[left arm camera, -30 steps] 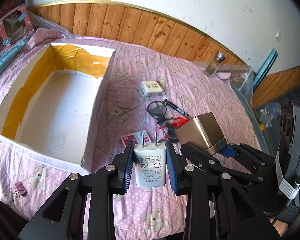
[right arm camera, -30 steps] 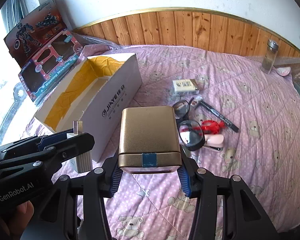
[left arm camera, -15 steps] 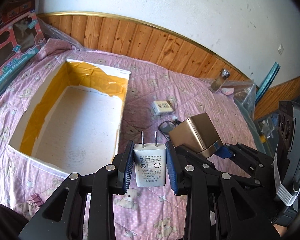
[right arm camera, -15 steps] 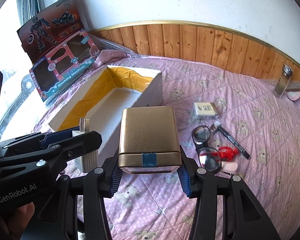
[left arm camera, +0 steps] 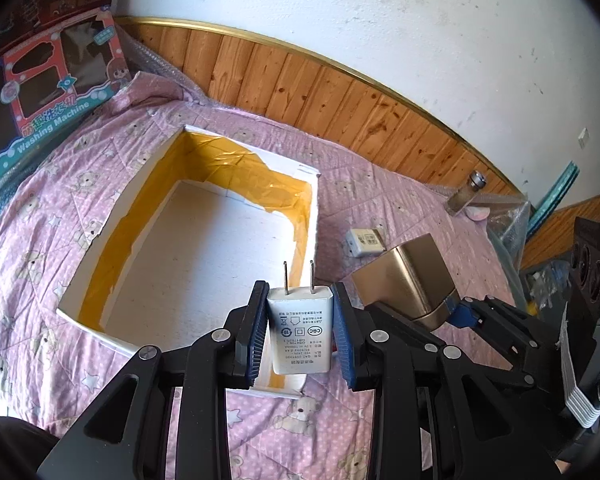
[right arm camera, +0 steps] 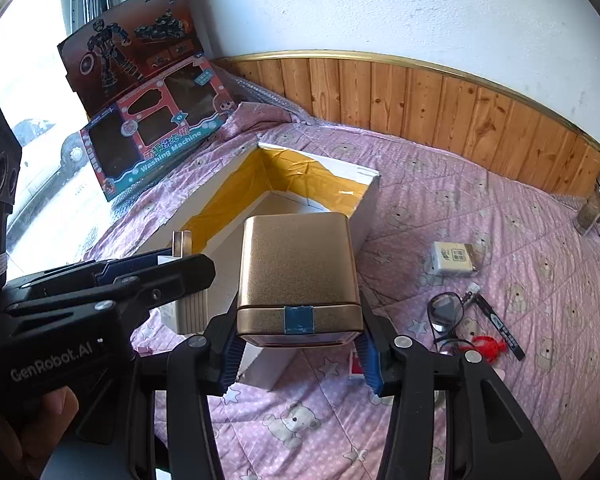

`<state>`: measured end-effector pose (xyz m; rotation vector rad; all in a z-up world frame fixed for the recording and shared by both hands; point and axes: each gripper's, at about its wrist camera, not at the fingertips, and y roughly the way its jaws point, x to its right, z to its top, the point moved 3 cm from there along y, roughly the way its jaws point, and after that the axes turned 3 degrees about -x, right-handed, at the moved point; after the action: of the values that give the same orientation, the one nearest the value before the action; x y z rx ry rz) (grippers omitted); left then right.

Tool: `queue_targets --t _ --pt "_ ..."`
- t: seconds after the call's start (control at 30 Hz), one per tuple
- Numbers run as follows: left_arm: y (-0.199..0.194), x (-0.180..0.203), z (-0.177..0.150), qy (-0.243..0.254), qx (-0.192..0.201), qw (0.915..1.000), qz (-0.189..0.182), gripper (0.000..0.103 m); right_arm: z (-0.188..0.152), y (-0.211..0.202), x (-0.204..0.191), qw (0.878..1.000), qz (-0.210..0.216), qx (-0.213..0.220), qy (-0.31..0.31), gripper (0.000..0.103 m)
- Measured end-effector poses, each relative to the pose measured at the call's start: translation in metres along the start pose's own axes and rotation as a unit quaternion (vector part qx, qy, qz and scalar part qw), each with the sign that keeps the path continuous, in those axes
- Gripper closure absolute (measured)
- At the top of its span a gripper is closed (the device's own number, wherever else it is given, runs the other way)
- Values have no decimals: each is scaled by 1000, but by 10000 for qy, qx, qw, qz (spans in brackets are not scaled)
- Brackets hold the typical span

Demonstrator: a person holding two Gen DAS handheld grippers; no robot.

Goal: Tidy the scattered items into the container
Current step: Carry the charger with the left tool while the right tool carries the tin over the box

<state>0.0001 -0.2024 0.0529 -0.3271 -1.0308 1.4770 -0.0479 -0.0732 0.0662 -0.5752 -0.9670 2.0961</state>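
**Both grippers loaded above the open box**

The left gripper (left arm camera: pixel 300 330) has its blue-ribbed pads closed part-way on a white two-pin plug charger (left arm camera: pixel 301 330), prongs pointing away from the hand. The right gripper (right arm camera: pixel 298 338) stands wider, its pads pressed on the lidded end of a gold rectangular metal tin (right arm camera: pixel 298 270) with a blue tape tab on the lid seam. The two held items hang side by side over the near corner of the white cardboard box lined with yellow tape (left arm camera: pixel 148 204), whose inside shows nothing but bare floor. A hand (right arm camera: pixel 28 432) grips the left tool's handle.

Under everything lies a pink quilted bedspread printed with bears and stars (right arm camera: pixel 480 208). On it, to the box's right: one small white-and-gold packet (right arm camera: pixel 456 258), one pair of dark-rimmed glasses (right arm camera: pixel 446 316), one black pen (right arm camera: pixel 496 322), one red clip-like piece (right arm camera: pixel 486 346), and part of one red-and-white item (right arm camera: pixel 356 364) half hidden behind the right finger.

Farther back, one glass shaker with a metal cap (right arm camera: pixel 596 204) stands near the wood-panelled wainscot (right arm camera: pixel 420 100) topped by a gold strip, below a white plaster wall. Two toy boxes, a pink "Washing Machine" box (right arm camera: pixel 156 136) and a dark robot box (right arm camera: pixel 128 44), lean at the left by a bright window.
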Motion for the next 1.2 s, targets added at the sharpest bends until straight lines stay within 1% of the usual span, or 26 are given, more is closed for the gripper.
queue_targets --t 0.23,0.57,0.73,1.03,1.2 --pt "17 -34 10 -176 -139 9996 186 71 13 17 -20 9996 88 -82 -243 53" --pt "53 -68 13 -310 -558 9968 484 70 25 48 -43 9971 202 -298 -671 53" --pt "72 -80 12 -380 -832 9943 553 70 27 72 -46 9955 248 -531 -746 53" --pt "99 -93 11 -334 -1287 9883 745 70 29 111 -44 9902 315 -1019 -905 53" --pt "108 -100 14 -318 -1424 9857 844 70 30 132 -42 9865 282 -1243 -1023 53"
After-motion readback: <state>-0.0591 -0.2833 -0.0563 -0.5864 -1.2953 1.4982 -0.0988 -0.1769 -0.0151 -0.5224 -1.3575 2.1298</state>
